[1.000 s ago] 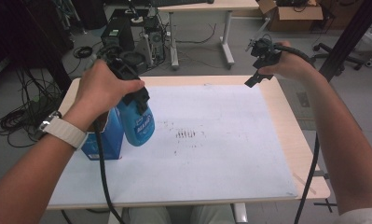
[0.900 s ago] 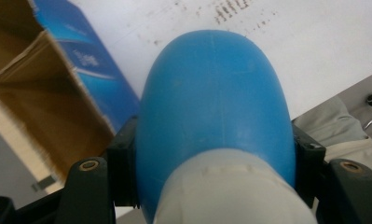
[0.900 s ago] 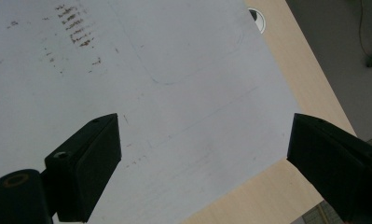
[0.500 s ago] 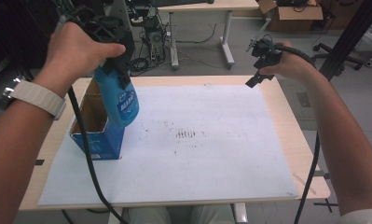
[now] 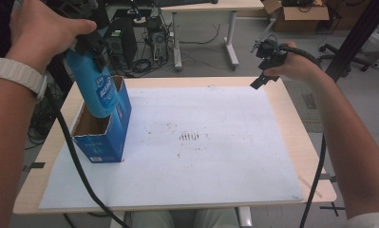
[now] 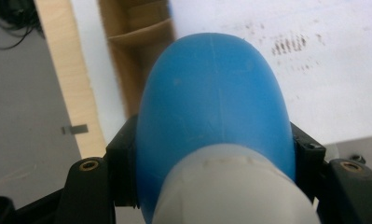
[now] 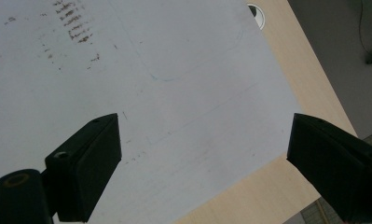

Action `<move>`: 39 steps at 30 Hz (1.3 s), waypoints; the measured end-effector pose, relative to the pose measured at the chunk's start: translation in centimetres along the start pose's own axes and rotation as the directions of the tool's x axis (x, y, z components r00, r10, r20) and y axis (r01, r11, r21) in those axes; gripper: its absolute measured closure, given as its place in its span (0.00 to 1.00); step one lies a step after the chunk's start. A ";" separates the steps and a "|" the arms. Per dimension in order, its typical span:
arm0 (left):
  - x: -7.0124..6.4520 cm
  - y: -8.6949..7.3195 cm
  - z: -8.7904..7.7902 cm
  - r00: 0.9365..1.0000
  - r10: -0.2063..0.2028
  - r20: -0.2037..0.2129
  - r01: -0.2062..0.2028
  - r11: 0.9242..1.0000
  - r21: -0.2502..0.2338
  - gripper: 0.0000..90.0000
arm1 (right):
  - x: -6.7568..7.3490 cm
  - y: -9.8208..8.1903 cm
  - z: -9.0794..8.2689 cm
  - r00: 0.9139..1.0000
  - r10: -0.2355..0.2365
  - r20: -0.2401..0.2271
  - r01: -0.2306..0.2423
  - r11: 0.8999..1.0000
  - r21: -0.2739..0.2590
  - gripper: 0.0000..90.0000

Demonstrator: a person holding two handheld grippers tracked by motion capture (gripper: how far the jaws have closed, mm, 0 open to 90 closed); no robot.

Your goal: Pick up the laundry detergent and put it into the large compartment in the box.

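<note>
- High view, tabletop stock: 1 blue bottle (image 5: 94, 88), 1 blue carton (image 5: 104, 128) with its top open, 1 white sheet (image 5: 215, 161) over most of the tabletop, 2 hand-held grippers.
- Left gripper (image 5: 90, 40): jaws closed on the bottle's upper part, just under its pale cap. In the left gripper view the blue bottle (image 6: 211, 107) sits wedged between the 2 black jaws.
- Bottle position: near the tabletop's left edge, tilted, its lower end at the carton's open mouth; whether the base sits just inside the carton's opening or just above its rim cannot be told.
- Carton: stands on the sheet beside the left edge, brown interior showing; through the left gripper view a cardboard divider (image 6: 141, 32) appears inside.
- Right gripper (image 5: 265, 66): held over the far right corner, well apart from bottle and carton; the right gripper view shows its jaws spread wide with nothing between them.
- Sheet: dark smudges (image 5: 192, 137) near its centre.
- Step in hand, as judged: passing the bottle through the carton's mouth, either lifting it out or putting it in.
- Next move calls for: a firm hold near the cap, the bottle's base kept clear of the carton's rim, and perhaps the free right gripper to steady the light carton.
</note>
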State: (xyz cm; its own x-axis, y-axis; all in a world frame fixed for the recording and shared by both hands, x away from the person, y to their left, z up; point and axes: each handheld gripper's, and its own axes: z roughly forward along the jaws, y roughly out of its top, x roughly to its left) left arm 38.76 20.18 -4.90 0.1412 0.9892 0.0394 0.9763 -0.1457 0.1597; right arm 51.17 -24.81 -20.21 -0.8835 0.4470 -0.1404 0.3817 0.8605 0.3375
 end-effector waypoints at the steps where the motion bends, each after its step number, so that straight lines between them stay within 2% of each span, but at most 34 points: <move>1: 0.2 0.1 0.1 1.000 -0.004 -0.008 0.004 1.000 0.004 0.41 | 0.0 0.0 0.0 1.000 0.000 0.000 0.000 1.000 -0.001 0.11; 6: 1.4 0.3 0.5 0.998 -0.055 -0.028 0.054 0.998 -0.008 0.42 | 0.0 0.0 -0.1 1.000 0.001 0.003 -0.001 1.000 0.002 0.11; 8: 2.1 0.4 0.9 0.997 -0.078 -0.030 0.077 0.997 -0.027 0.42 | 0.1 0.0 -0.1 1.000 0.002 0.002 -0.002 1.000 0.004 0.11; 17: 3.4 0.6 2.4 0.994 -0.100 -0.050 0.097 0.994 -0.055 0.42 | 0.0 -0.2 -0.1 1.000 0.003 0.005 -0.003 1.000 0.006 0.11; 28: 4.2 0.9 4.4 0.994 -0.093 -0.059 0.088 0.993 -0.076 0.42 | 0.0 -0.2 -0.1 1.000 0.004 0.006 -0.004 1.000 0.008 0.11; 39: 4.8 1.1 7.2 0.996 -0.074 -0.053 0.070 0.995 -0.069 0.42 | 0.1 -0.3 0.1 1.000 0.006 0.006 -0.006 1.000 0.014 0.11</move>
State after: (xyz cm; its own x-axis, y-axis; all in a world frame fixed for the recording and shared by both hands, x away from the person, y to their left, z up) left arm 41.69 24.91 -11.68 0.0597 0.9950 0.0801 0.9703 -0.0767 0.2294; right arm 51.01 -24.98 -20.45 -0.8795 0.4535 -0.1443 0.3905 0.8610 0.3257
